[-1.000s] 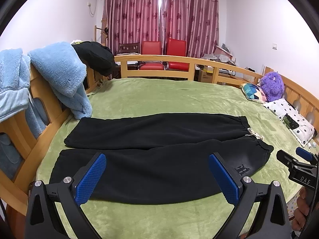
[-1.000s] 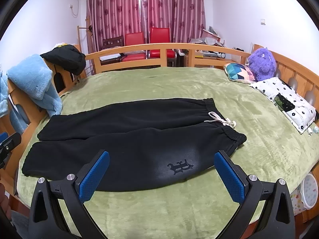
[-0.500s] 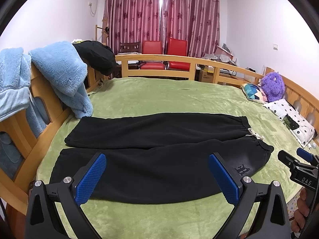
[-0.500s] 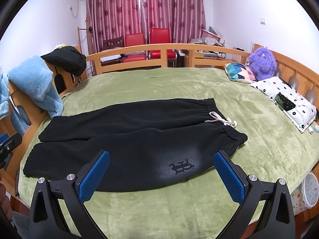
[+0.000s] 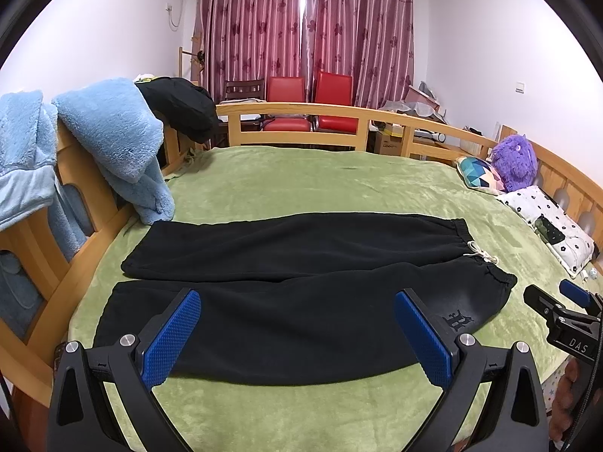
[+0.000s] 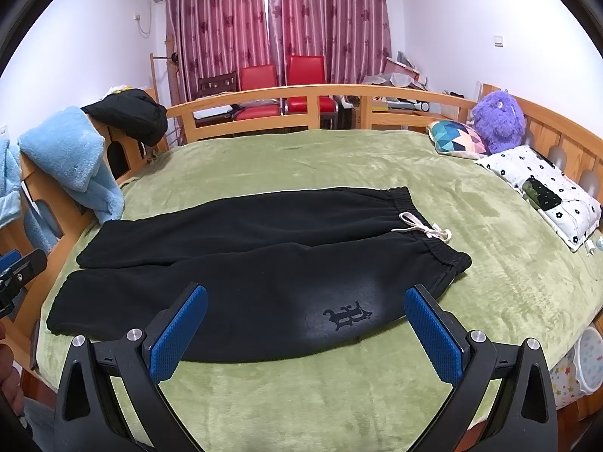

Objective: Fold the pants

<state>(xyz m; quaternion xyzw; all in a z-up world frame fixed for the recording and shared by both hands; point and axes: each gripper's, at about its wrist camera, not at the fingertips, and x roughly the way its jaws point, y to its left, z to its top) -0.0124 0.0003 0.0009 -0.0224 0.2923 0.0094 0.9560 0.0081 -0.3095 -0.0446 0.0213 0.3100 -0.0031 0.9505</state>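
Across the green blanket (image 5: 309,184) on the bed, your black pants (image 5: 301,293) lay spread flat and unfolded, the two legs side by side and running left, the elastic waistband at the right. A white drawstring (image 6: 424,228) sat knotted at the middle of the waistband, and a dark logo (image 6: 346,314) showed on the nearer leg close to the waist. The nearer leg's edge lay near the front edge of the bed.

Your left hand-held gripper (image 5: 297,333) hung above the near leg with its blue pads (image 5: 171,339) spread wide and nothing between them; whether it touched the cloth could not be told. Your right hand-held gripper (image 6: 305,333) was likewise wide apart and empty, poised over the waist end of the same leg, the logo framed between its fingers. In the left wrist view, the right hand-held gripper appeared at the far right, off the waistband end of the pants.

A light blue fleece (image 5: 113,139) and a black garment (image 5: 181,107) were draped over the wooden bed rail (image 5: 301,111) on the left. At the right side of the bed sat a purple plush toy (image 6: 497,120), a geometric-patterned cushion (image 6: 456,139) and a white flower-print pillow (image 6: 535,184). Two red chairs (image 6: 286,83) stood before the dark red curtains (image 6: 279,19).
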